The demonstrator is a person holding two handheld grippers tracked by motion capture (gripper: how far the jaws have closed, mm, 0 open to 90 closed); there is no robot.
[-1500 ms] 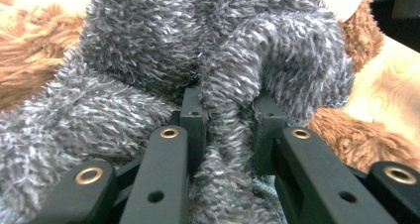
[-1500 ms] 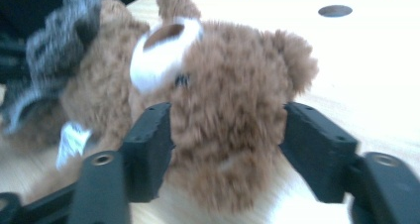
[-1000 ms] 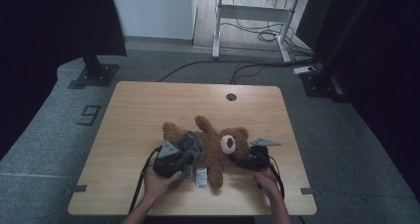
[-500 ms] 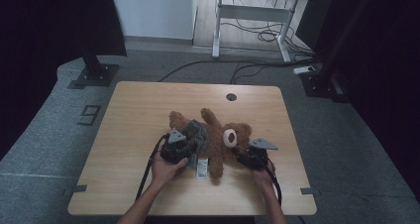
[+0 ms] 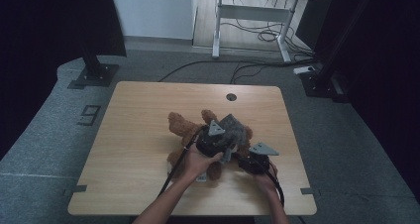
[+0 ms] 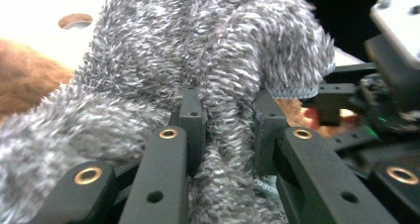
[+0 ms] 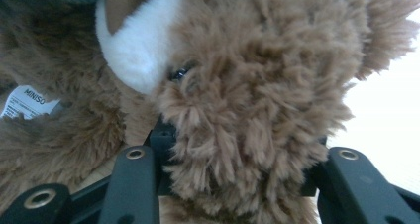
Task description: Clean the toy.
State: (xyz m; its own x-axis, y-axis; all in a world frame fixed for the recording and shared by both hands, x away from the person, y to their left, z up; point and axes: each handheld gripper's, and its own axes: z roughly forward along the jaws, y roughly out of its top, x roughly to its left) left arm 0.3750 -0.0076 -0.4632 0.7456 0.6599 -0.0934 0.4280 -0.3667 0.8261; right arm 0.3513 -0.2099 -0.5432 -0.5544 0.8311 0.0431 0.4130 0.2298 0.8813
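Both your grippers are clamped onto the plush stuff near the front of the counter [image 5: 148,115].

Your left gripper [image 6: 227,130] has a fold of the fuzzy grey cloth [image 6: 208,60] pinched tight between its fingers [image 6: 190,117]; the cloth bunches up over and past them. Your right gripper [image 7: 237,159] is squeezed around the teddy bear [image 7: 247,85], its head wedged between the fingers, white muzzle just above. A white tag [image 7: 27,101] sits off to the left of those fingers. In the high view the grey cloth lies draped on the bear.
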